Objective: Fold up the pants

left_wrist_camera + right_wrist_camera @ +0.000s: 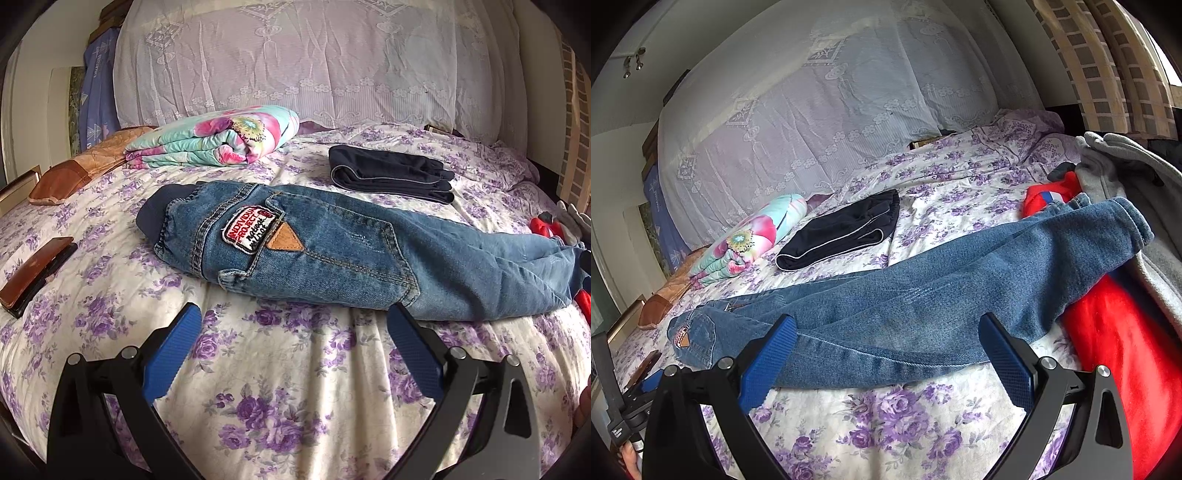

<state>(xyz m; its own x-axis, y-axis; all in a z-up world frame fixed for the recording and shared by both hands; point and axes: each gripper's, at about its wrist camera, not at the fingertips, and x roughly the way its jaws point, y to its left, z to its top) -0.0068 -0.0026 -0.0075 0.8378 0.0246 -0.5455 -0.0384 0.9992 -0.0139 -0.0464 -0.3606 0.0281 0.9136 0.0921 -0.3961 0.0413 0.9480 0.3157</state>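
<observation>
Both grippers' jaws gape wide, empty, beside jeans (332, 254).

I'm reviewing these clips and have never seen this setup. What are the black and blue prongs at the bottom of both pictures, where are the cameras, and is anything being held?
There is no robot. A person holds a two-finger gripper in each hand, and a fisheye camera on each looks forward along its blue-padded fingers. One picture is from the left gripper, the other from the right gripper. Both are open and hold nothing. On the floral bedsheet the jeans lie lengthwise, already doubled leg on leg, waistband towards the left gripper and cuffs towards the right. Behind them lie folded dark pants and a folded flowered quilt. A red garment lies under the cuffs.
</observation>
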